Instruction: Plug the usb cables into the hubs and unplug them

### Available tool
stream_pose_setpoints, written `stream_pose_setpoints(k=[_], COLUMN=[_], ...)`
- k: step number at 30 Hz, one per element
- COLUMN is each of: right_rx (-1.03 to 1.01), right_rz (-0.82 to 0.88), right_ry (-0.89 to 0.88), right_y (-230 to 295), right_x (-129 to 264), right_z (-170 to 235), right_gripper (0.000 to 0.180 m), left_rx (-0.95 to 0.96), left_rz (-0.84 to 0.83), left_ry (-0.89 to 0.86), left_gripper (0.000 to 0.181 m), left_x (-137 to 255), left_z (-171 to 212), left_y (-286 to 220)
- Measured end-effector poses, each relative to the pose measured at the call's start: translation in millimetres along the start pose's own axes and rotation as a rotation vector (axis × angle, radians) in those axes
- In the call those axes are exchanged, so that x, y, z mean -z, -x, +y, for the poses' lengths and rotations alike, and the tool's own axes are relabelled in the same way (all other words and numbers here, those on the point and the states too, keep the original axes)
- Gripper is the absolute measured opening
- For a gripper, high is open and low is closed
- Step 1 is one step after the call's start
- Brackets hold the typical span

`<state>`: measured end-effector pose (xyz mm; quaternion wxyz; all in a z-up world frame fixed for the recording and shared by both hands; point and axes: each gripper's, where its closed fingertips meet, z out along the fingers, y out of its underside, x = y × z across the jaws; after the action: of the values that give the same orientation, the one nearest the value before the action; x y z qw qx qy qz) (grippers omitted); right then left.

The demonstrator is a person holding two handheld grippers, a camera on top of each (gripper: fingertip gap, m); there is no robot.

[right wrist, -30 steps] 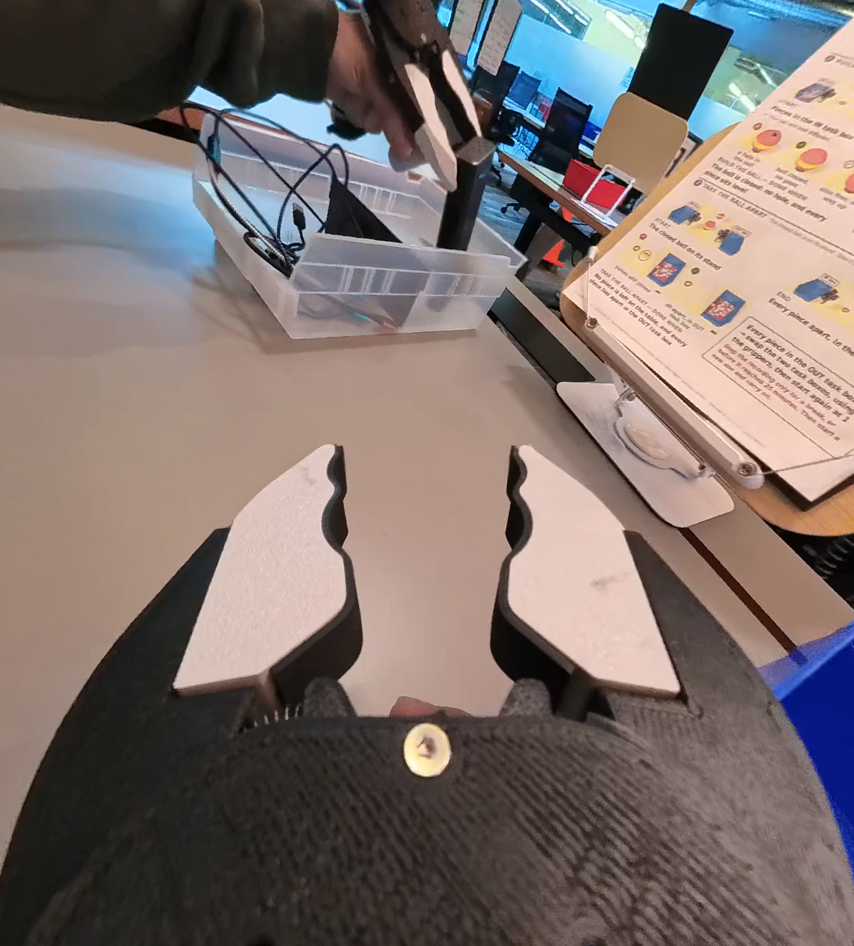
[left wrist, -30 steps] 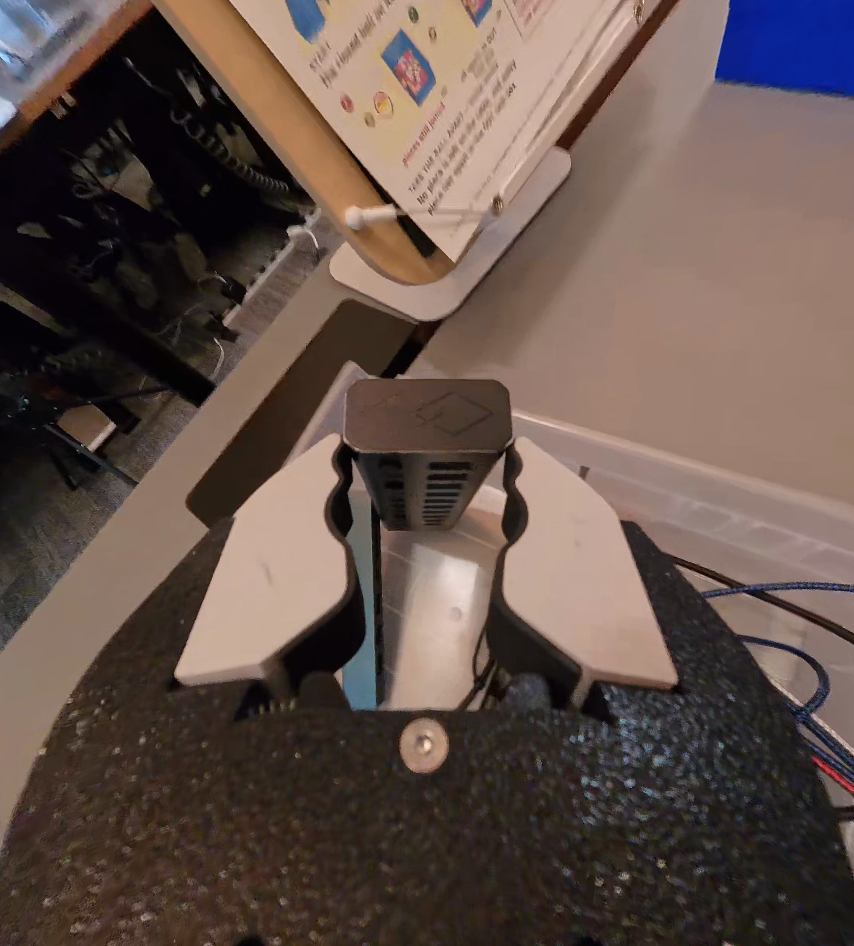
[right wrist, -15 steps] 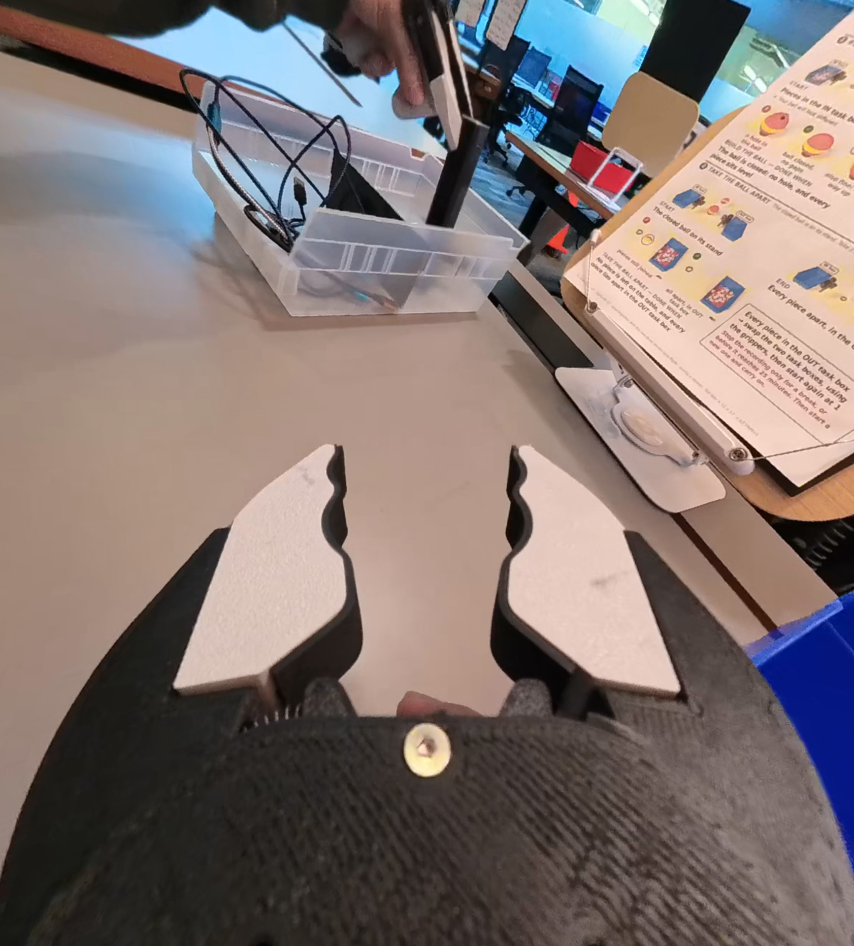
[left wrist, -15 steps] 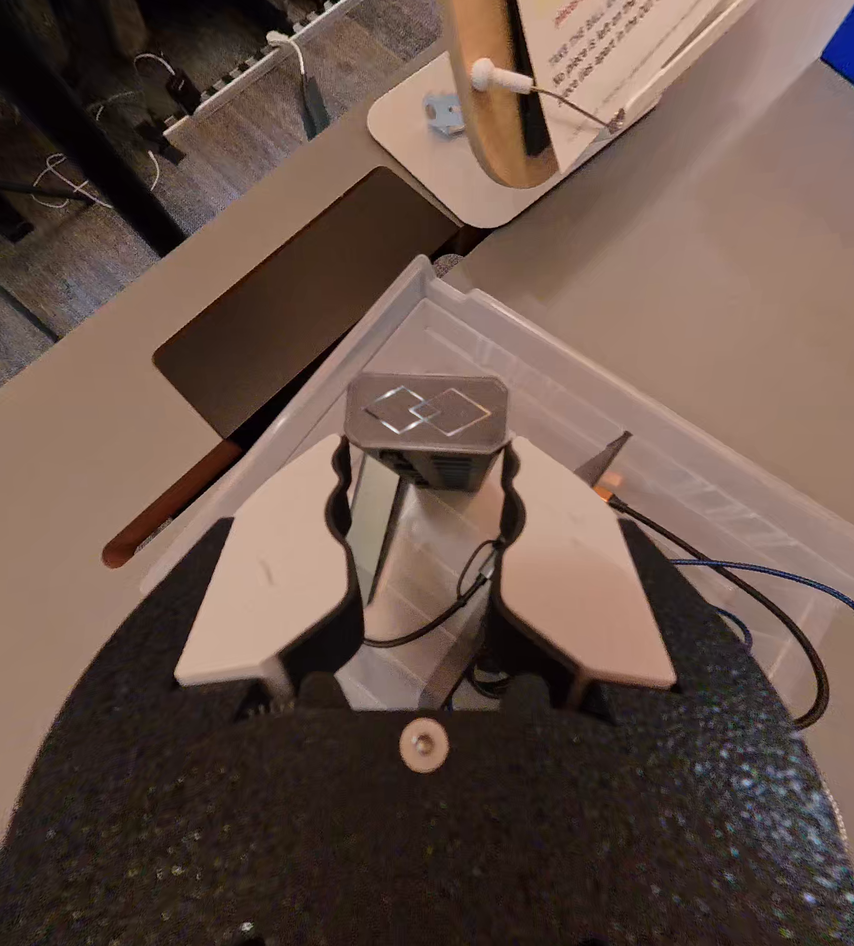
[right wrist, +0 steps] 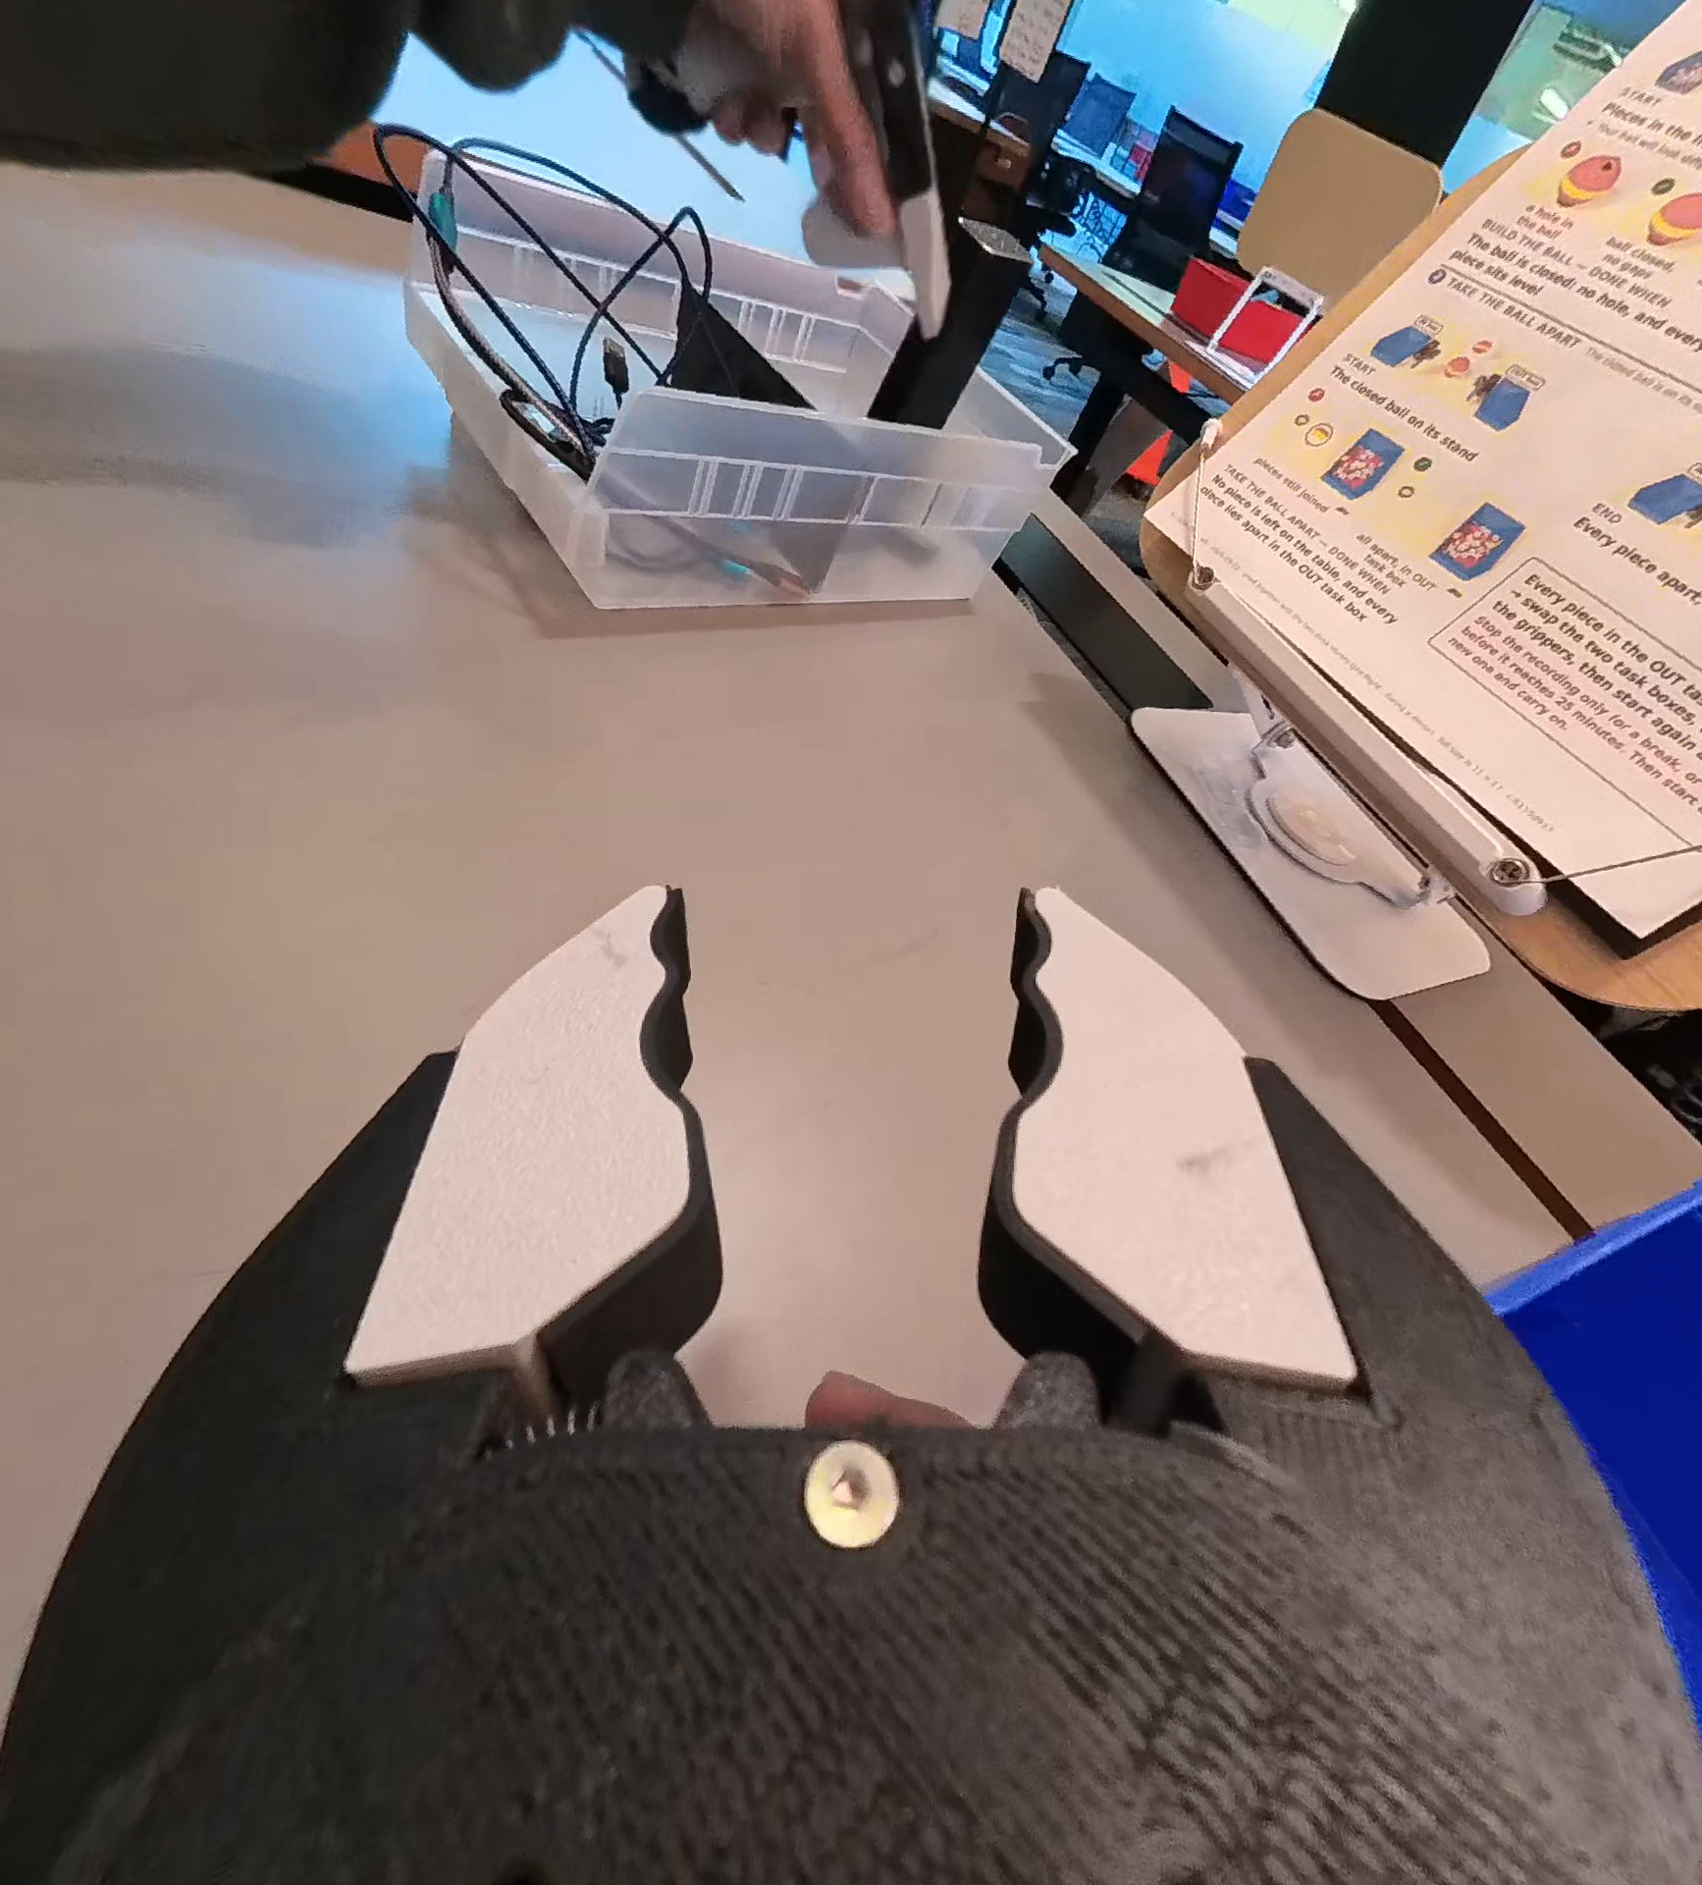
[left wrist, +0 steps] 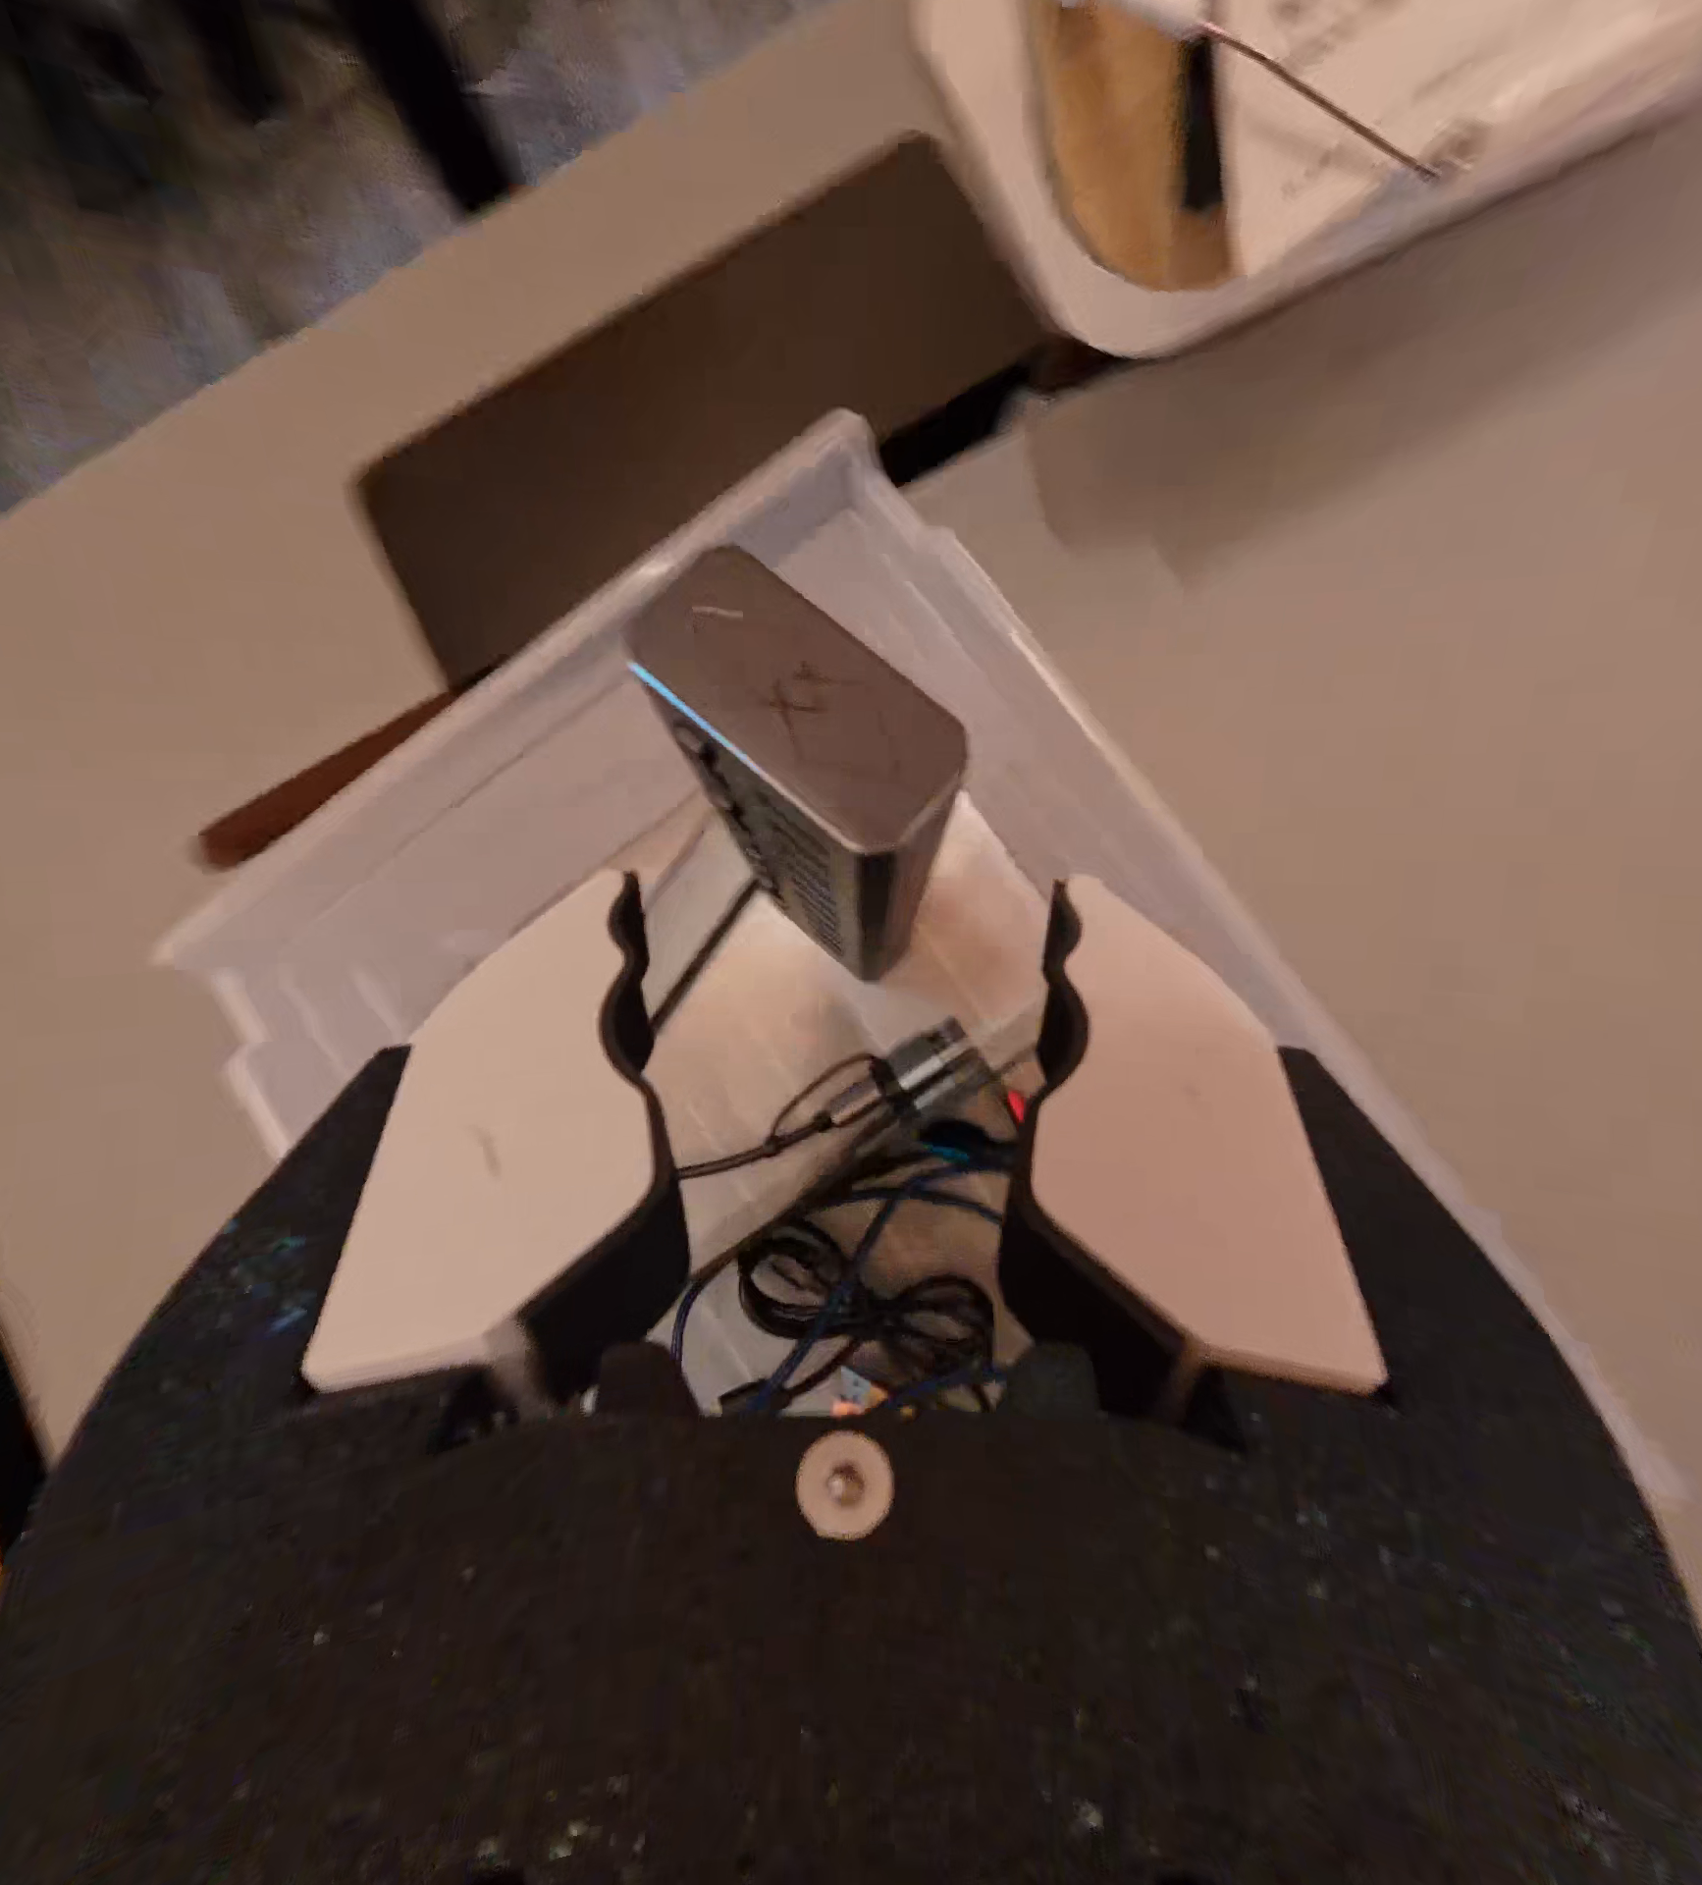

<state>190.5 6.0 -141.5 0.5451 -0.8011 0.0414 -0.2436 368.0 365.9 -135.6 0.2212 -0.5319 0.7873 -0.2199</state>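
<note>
On the stand, a printed instruction sheet

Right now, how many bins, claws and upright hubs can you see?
Bins: 2, clear bin, blue bin
Claws: 2, left claw, right claw, both open
Upright hubs: 1, dark hub in the clear bin
Total: 5
</note>
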Motion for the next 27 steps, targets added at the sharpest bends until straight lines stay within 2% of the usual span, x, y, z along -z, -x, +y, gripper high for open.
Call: stream_pose_setpoints(k=[1, 3, 4, 6, 9, 11, 19, 23, 27], right_rx=[-0.006, -0.018, -0.019, 0.002, 0.027, 0.023, 0.014, 0.018, 0.025], right_rz=[-0.003, -0.017, -0.021, -0.017, -0.004, 0.010, 0.027, 0.029, 0.029], right_ry=[-0.005, -0.010, -0.008, 0.001, 0.007, -0.003, -0.039, -0.048, -0.064], right_y=[0, 2, 3, 4, 3, -1, -7, -7, -6], right_x=[-1, -3, -3, 0, 8, 13, 22, 26, 28], right_z=[0, 1, 1, 1, -1, -2, -10, -13, -20], right_gripper=[0.061, 0.061, 0.061, 0.061, 0.061, 0.061, 0.061, 0.061, 0.061], left_rx=[0.006, -0.026, 0.000, 0.054, 0.055, 0.153, 0.376, 0.435, 0.420], left_rz=[-0.097, -0.285, -0.320, -0.314, -0.334, -0.340, -0.304, -0.300, -0.256], left_ry=[-0.022, -0.047, -0.056, -0.096, -0.102, -0.126, -0.130, -0.167, -0.092], left_gripper=[0.079, 0.071, 0.077, 0.052, 0.051, 0.052, 0.048, 0.045, 0.050], left_x=[-2, -10, -17, -27, -28, -23, -5, -13, -18], left_z=[-7, -20, -25, -34, -34, -27, 23, 33, 34], left_y=[2, 14, 18, 18, 22, 31, 50, 65, 75])
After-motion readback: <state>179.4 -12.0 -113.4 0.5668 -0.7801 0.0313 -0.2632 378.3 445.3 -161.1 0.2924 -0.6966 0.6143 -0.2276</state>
